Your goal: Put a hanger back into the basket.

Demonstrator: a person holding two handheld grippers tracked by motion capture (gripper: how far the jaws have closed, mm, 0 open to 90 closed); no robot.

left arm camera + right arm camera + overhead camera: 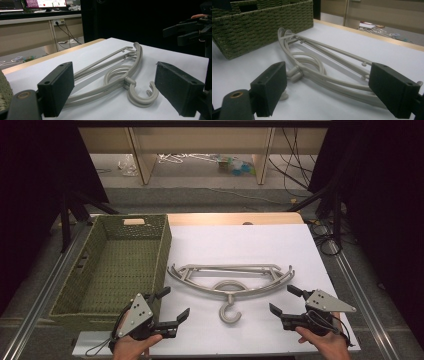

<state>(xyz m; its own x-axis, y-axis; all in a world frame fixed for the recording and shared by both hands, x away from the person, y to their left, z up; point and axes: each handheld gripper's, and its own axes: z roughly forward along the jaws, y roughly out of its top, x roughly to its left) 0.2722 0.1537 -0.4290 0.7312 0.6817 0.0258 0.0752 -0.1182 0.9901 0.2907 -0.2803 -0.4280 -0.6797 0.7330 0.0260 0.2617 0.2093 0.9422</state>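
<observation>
Two or more grey plastic hangers (230, 280) lie stacked flat on the white table top, hooks toward the front edge. They also appear in the left gripper view as hangers (117, 75) and in the right gripper view as hangers (324, 72). My left gripper (176, 303) rests near the front edge, left of the hook, open and with nothing between its pads. My right gripper (286, 301) sits to the right of the hook, also open with nothing held. In the left gripper view the right gripper (187, 31) shows far off at the upper right.
A green woven basket (162, 250) stands on the left of the table, close beside the hangers' left ends; it shows as basket (262, 27) in the right gripper view. Metal rails run along both table sides. Desks and cables lie beyond the far edge.
</observation>
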